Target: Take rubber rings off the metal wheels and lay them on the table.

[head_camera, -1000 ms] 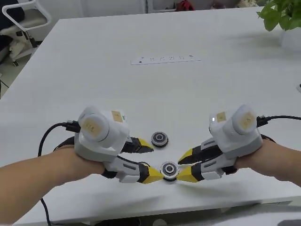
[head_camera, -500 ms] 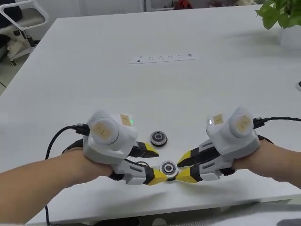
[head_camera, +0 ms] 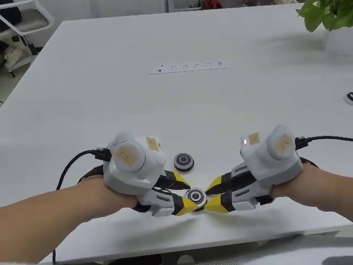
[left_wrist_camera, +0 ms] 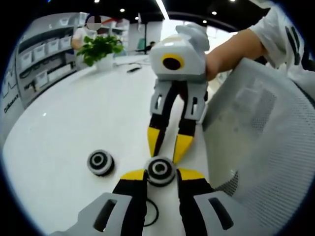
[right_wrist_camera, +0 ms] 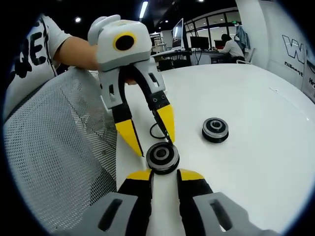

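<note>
Yellow jaw tips of both claws meet at one metal wheel (head_camera: pixel 196 196) near the front edge of the white counter (head_camera: pixel 165 110). The left claw (head_camera: pixel 185 193) comes in from the left and the right claw (head_camera: pixel 211 194) from the right, so the two face each other tip to tip.

In the left gripper view, the wheel sits squarely between that claw's own two tips. The jaws are parted only by the wheel's width and press on either side of it, so the left claw grips it. Its dark outer band is in place around the bright hub.

In the right gripper view, the wheel lies just past that claw's tips, with only its near edge between them. The jaws stand narrowly apart and touch or nearly touch the rim. I cannot tell whether they pinch it.

A second wheel (head_camera: pixel 183 161), also with its dark band on, lies flat on the counter just beyond the claws, apart from both. A thin black loop (right_wrist_camera: pixel 156 131) lies on the counter beside the left claw; whether it is a ring or a cable I cannot tell. Farther back lies a white power strip (head_camera: pixel 187 67), and a green plant (head_camera: pixel 325 14) stands at the far right corner.
</note>
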### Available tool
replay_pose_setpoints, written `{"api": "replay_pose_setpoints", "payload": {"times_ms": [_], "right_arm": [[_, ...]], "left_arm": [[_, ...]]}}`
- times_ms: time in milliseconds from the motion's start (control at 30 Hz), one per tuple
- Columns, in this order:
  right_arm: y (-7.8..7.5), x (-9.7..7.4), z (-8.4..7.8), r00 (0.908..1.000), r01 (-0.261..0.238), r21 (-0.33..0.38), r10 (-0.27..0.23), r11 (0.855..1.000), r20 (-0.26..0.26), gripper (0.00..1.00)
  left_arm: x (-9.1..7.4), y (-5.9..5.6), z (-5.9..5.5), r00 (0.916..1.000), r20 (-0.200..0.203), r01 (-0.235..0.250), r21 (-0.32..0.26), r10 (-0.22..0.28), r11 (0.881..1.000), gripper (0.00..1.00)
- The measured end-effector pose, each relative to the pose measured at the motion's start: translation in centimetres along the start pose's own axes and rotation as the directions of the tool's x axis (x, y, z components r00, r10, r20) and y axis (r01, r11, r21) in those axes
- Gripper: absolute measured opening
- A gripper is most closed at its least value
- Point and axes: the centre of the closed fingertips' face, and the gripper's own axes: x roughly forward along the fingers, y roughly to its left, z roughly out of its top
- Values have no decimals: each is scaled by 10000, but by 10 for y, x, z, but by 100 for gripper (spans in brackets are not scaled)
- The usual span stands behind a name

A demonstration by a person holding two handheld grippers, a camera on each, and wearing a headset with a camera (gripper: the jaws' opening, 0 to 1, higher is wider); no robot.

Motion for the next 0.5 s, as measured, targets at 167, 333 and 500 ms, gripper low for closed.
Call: {"api": "replay_pose_setpoints", "payload": {"times_ms": [167,333,500], "right_arm": [[0,0,0,10000,5,37,-5,10000,38,16],[1,1,0,10000,-29,29,29,10000,52,15],[1,1,1,9998,-68,260,63,9996,174,14]], "left_arm": [[3,-1,1,10000,39,-29,143,28,9999,20],[4,1,1,9998,62,-195,233,194,9995,16],[4,3,1,9986,167,-508,430,501,9978,14]]}}
